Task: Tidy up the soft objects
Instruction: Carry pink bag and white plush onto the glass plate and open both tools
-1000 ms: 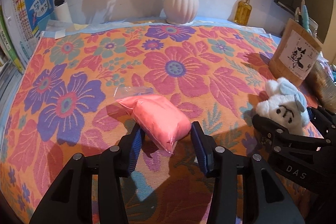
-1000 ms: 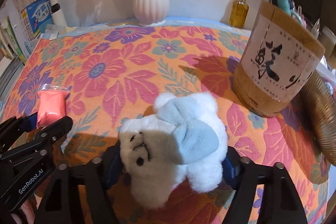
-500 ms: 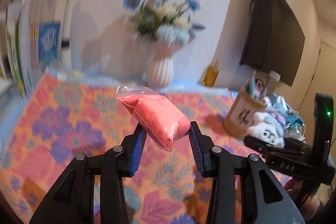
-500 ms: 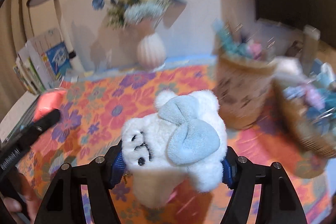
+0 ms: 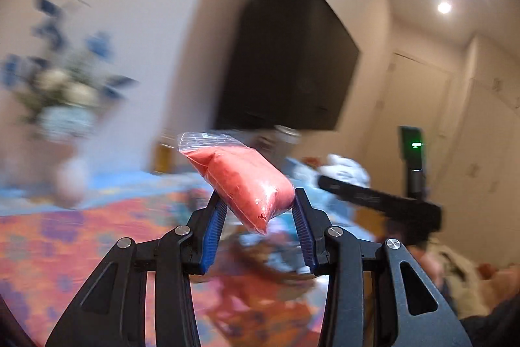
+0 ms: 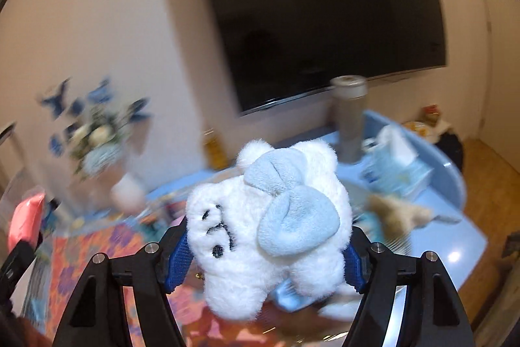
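- i have the left gripper (image 5: 256, 218) clamped on the pink pouch (image 5: 240, 181); its fingers (image 5: 214, 230) pinch the near end, so most of the bag sticks out forward and slightly up, zip edge farthest from me.
- gripping the filled end and not the loose plastic flap makes sense to me: i judge the flap would slip.
- the right gripper (image 6: 269, 252) holds the white plush toy (image 6: 266, 226) across its body; the jaws are opening a touch, yet the blue fingers (image 6: 177, 262) still press into the fur on both sides, so i read it as held.
- the wide spread is there because the toy is bulky; the fur compresses, so i would not trust a light squeeze.
- both soft things hang in the air, clear of the flowered cloth on the tabletop (image 6: 455, 184), the pouch over its far edge, the toy over the far right part.
- the background is smeared, so i cannot pick out the container they belong in.
- a tissue box (image 6: 395, 171) and a grey cylinder (image 6: 349, 119) stand near the tabletop's far right edge; i would keep the toy above them.
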`<action>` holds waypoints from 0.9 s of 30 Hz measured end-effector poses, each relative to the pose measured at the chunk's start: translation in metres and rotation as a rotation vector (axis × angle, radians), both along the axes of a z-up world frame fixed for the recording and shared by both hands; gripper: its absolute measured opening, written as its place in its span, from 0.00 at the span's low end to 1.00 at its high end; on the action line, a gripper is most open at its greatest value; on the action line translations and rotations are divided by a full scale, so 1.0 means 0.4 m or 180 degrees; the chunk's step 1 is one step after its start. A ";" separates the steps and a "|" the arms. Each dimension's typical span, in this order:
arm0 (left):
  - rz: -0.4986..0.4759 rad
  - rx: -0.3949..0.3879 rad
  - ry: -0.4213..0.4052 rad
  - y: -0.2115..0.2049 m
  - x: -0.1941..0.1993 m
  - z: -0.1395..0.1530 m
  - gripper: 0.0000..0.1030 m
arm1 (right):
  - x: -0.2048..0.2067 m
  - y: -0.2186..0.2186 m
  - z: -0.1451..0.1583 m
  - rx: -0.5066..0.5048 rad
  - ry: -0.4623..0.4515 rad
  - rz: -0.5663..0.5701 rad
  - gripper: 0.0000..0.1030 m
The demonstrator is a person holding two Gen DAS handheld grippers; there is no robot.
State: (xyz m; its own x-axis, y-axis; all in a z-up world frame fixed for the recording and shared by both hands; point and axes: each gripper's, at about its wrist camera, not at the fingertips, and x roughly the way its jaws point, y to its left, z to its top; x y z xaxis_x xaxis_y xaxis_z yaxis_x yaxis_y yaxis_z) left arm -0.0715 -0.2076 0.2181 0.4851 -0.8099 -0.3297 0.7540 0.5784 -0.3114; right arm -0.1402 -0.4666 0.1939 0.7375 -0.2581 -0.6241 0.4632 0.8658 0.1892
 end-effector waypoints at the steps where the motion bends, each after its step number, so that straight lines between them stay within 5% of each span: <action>1: -0.0076 0.0014 0.0028 -0.042 0.016 -0.001 0.37 | 0.010 -0.024 -0.004 0.0010 0.0028 -0.0039 0.71; 5: -0.0408 0.0101 0.0272 -0.186 0.073 -0.043 0.37 | 0.029 -0.114 -0.036 0.0119 0.0143 -0.0192 0.71; 10: -0.0535 0.0523 0.0189 -0.338 0.087 -0.137 0.37 | 0.079 -0.177 -0.090 0.0346 0.0291 -0.0188 0.71; 12: -0.0615 0.0589 0.0296 -0.368 0.094 -0.180 0.37 | 0.102 -0.190 -0.114 0.0417 0.0378 -0.0194 0.81; 18: -0.0725 0.0754 0.0313 -0.425 0.082 -0.244 0.38 | 0.133 -0.214 -0.162 0.0635 0.0503 -0.0130 0.83; 21: -0.0890 0.0970 0.0304 -0.455 0.055 -0.270 0.58 | 0.128 -0.220 -0.183 0.0812 0.0503 -0.0062 0.87; 22: -0.0887 0.1029 0.0324 -0.460 0.054 -0.280 0.76 | 0.126 -0.223 -0.190 0.0872 0.0486 -0.0034 0.87; 23: -0.0831 0.1038 0.0307 -0.457 0.053 -0.284 0.82 | 0.121 -0.225 -0.196 0.0918 0.0467 -0.0042 0.87; 27: -0.0705 0.1011 0.0354 -0.419 0.058 -0.281 0.82 | 0.113 -0.237 -0.211 0.1084 0.0460 0.0044 0.90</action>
State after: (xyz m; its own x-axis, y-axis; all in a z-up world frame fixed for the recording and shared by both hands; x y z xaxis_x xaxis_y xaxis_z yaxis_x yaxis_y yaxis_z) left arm -0.0484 -0.3754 0.1056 0.2574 -0.7402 -0.6211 0.8430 0.4863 -0.2301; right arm -0.0952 -0.5613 0.1096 0.6374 -0.0083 -0.7705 0.4949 0.7708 0.4011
